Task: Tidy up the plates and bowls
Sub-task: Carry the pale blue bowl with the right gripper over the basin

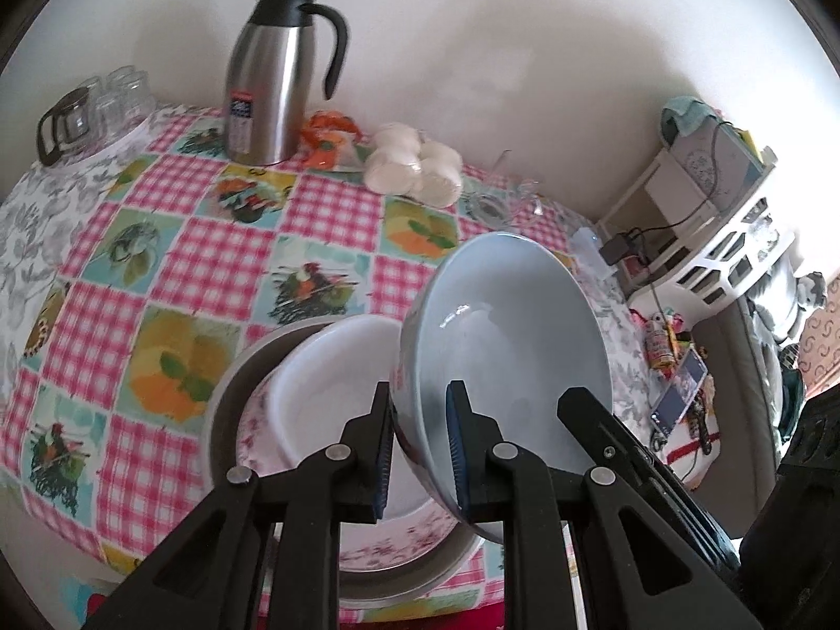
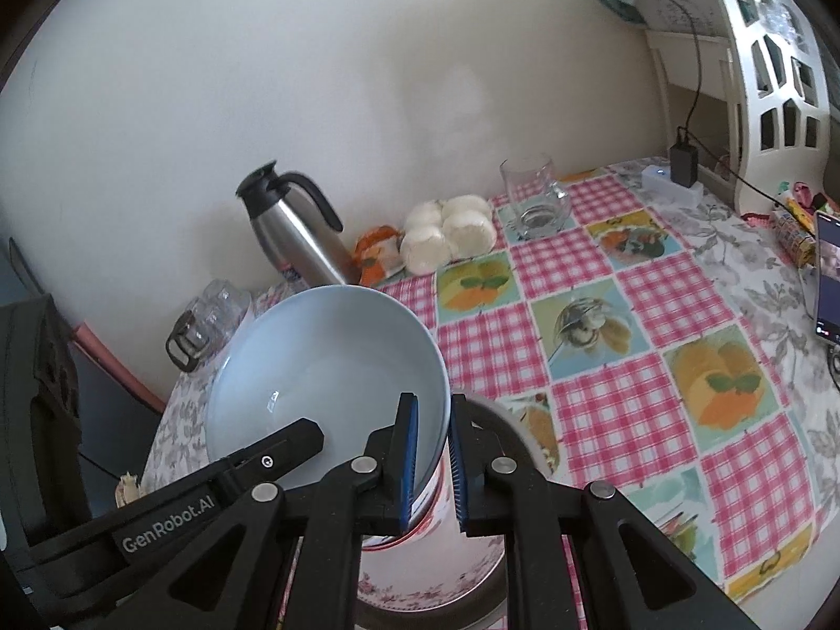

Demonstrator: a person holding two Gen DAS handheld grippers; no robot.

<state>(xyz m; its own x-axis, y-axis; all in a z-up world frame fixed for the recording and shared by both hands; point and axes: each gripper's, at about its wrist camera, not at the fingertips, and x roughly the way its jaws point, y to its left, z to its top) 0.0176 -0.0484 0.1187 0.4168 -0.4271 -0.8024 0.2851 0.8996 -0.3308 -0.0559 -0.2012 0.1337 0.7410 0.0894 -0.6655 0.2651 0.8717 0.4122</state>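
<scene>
Both grippers pinch one pale blue bowl: left gripper clamps its rim, right gripper clamps the opposite rim, bowl tilted between them. Just beneath sits a floral plate; beyond, checked tablecloth and steel jug.

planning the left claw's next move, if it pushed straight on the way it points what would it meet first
The left claw is already shut on the rim of the tilted blue bowl, so the bowl goes ahead of it. Beyond that, probably the checked tablecloth, then the white rolls; depth is unclear.
</scene>
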